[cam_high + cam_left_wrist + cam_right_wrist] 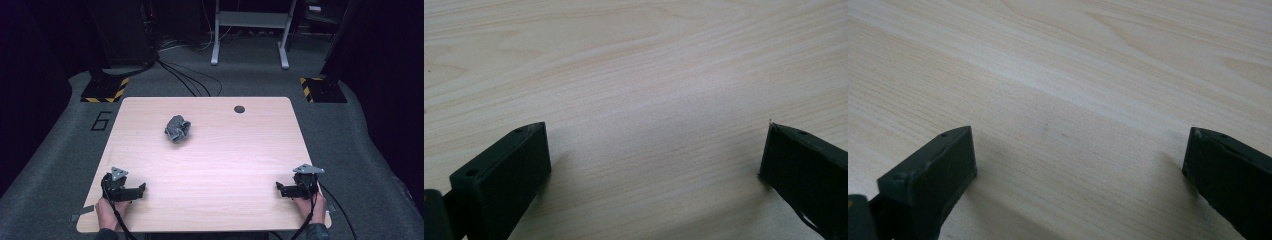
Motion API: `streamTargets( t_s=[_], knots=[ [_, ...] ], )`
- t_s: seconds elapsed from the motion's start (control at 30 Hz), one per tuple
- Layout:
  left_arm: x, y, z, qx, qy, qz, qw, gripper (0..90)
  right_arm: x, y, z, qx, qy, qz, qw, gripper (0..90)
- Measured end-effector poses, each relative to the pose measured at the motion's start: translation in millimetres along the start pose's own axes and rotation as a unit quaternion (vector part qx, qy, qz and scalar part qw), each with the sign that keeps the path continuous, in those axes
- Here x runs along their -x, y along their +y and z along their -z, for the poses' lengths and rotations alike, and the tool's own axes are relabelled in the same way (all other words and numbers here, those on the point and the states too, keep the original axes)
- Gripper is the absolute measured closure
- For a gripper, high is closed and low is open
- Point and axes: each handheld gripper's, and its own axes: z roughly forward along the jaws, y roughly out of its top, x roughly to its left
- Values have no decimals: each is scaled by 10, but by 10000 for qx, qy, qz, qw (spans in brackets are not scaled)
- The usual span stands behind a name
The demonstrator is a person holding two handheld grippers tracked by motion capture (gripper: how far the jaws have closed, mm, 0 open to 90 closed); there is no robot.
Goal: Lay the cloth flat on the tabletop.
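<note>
Two hands come in at the bottom of the high view, each one holding tongs near the close edge of the table (210,210). On one side rests the left gripper (142,189), and the right gripper (279,187) sits on the other side. Both point in toward the middle of the table. Their jaws are spread wide with nothing between them, just bare wood, as both gripper views show.

Farther back, a bit left of the middle, lies a gray cloth (177,128). It is all scrunched up into a lump. It is well apart from both grippers and touches nothing but the table.

What could go wrong? I think the cloth is soft and floppy, so a pinch might catch only one small fold. Then the lump could drag along or slip free. If both grippers grab the same bunch, they may bump each other. A push from the side could slide the cloth toward the far edge.

Being a lump, the cloth has no clear front or back. It looks a little longer from near left up to far right, but only just. Its corners are tucked away, so I cannot tell where they are.
</note>
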Motion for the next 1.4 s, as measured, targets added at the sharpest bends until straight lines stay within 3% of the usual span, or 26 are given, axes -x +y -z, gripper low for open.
streamTargets(
  t_s=[0.17, 0.33, 0.43, 0.57, 0.83, 0.9, 1.1, 1.4],
  knots=[
    [-30, 36, 15, -51, -204, 83, 9997, 2, 3, 1, 2, -8, 16, 19, 10000, 11],
    [-26, 146, 53, -89, -274, 38, 9996, 2, 5, 2, 2, 11, 18, -6, 10000, 15],
    [-31, 228, 59, -33, -334, 116, 9994, 2, 6, 1, 2, 21, 11, 4, 10000, 17],
    [3, 428, 72, -26, -357, -82, 9993, 2, 3, 1, 4, 7, 16, -23, 10000, 17],
    [42, 775, 31, 1, -506, -221, 9985, 2, 4, 1, 4, 9, 16, -20, 10000, 17],
    [76, 926, -9, 48, -526, -321, 9981, 2, 4, 1, 4, 9, 17, -18, 10000, 17],
    [166, 1168, -83, 48, -545, -591, 9967, 2, 3, 1, 4, 9, 16, -22, 10000, 18],
    [281, 1500, -279, 4, -680, -826, 9943, 3, 7, 1, 3, 16, 25, 1, 10000, 20]
  ],
)
